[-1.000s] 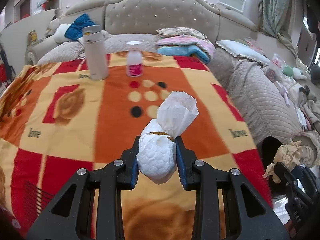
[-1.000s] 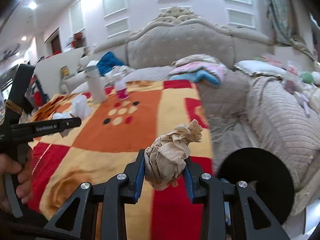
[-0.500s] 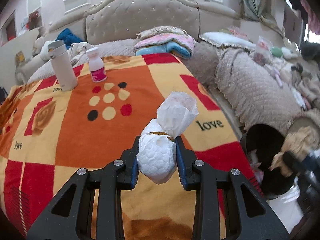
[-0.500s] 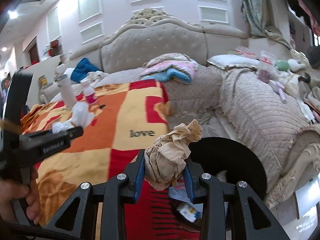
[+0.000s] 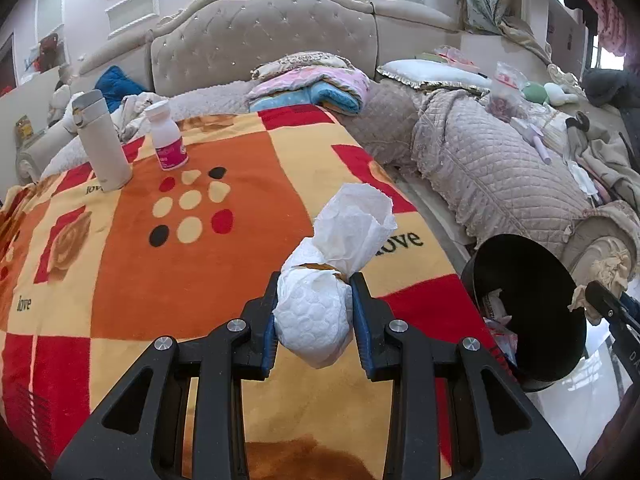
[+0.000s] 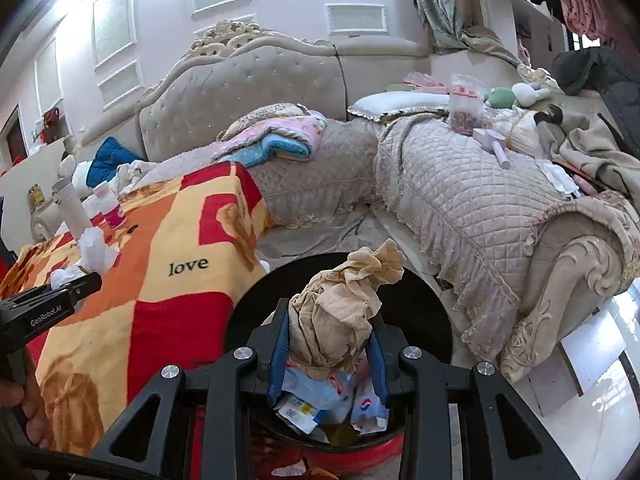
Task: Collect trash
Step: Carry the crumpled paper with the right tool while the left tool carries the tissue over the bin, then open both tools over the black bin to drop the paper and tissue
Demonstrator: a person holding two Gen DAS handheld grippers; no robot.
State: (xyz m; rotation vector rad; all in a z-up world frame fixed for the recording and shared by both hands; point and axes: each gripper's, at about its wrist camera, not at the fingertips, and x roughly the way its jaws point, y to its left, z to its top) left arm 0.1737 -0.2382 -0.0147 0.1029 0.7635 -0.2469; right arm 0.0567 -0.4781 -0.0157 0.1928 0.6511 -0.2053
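My left gripper is shut on a crumpled white paper towel wad, held over the red, orange and yellow blanket near its right edge. A round black trash bin stands on the floor just right of the blanket. In the right wrist view my right gripper is shut on a crumpled tan paper wad directly above that bin, which holds several wrappers. The tan wad and the right gripper's tip also show at the left wrist view's right edge.
A white flask and a small white bottle with a pink label stand at the blanket's far side. A quilted sofa with clutter runs right of the bin. Folded blankets lie before the tufted headboard.
Both grippers swung right with their wads. The right one went from over the blanket to above the black bin; the left one came nearer the blanket's right edge, bringing the bin into view.
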